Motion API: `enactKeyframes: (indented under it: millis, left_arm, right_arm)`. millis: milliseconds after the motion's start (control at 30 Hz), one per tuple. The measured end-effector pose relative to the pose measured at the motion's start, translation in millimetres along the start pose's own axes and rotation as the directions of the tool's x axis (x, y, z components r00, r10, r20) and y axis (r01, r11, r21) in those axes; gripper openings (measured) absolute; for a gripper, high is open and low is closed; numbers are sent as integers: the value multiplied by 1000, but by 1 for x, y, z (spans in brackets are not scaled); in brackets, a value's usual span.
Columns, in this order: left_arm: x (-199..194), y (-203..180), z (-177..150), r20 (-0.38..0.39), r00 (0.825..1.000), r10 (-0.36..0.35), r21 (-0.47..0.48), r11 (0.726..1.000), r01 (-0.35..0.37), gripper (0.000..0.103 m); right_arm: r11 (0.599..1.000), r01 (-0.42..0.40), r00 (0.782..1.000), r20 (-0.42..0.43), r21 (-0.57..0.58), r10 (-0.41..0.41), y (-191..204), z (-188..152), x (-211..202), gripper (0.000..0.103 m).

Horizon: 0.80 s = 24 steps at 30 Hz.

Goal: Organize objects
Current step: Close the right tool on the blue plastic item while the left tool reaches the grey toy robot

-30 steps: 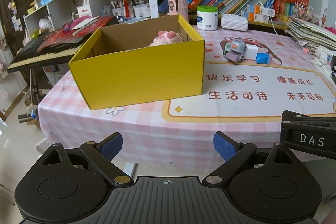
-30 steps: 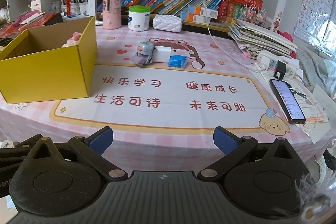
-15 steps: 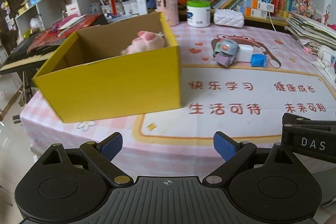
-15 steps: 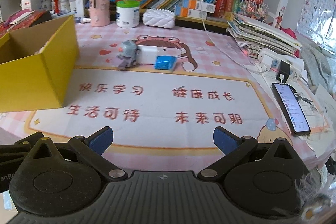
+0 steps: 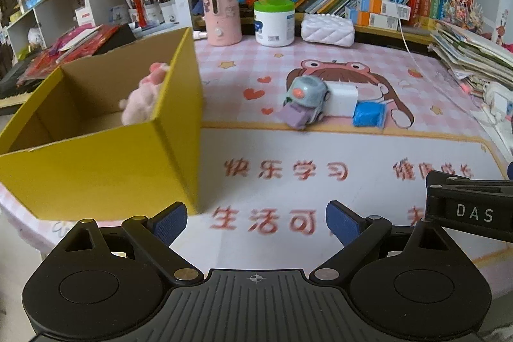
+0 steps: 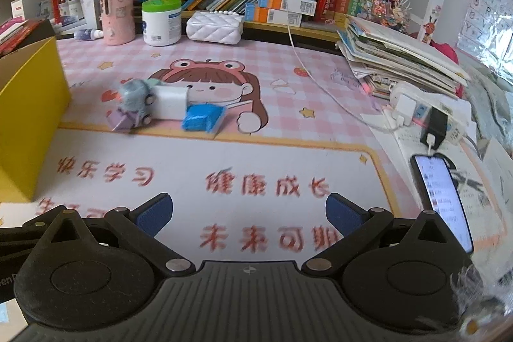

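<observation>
Left gripper (image 5: 256,221) and right gripper (image 6: 248,212) both hover side by side, jaws spread wide, holding nothing.

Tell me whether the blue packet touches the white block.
Touching. The right wrist view shows the blue packet overlapping the white block at its front corner, with no gap visible.

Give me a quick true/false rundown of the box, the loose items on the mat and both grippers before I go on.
1. The pink plush toy sits inside the yellow box. True.
2. The left gripper holds the grey toy car. False: it is open and empty.
3. The blue packet lies on the mat beside the white block. True.
4. The right gripper is shut. False: open.
</observation>
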<state>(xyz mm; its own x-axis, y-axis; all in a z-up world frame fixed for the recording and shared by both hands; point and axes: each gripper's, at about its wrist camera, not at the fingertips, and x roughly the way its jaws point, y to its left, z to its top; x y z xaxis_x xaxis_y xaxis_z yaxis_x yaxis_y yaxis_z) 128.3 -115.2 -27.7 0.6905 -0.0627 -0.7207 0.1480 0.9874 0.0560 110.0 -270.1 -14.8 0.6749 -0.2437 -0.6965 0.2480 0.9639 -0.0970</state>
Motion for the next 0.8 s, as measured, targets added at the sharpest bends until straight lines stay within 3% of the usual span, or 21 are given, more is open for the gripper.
enactKeyframes:
  millis: [533,800]
  left_arm:
    - [32,-33,35,-17,996,87,-87,992,-88,95]
    - [41,-43,42,-22,995,97,-80,992,-99,95]
  right_arm:
    - [987,-153,988,6,-53,154,-31,46,58,100]
    - [977,-209,978,-7,-38,208,-40,57,82,81]
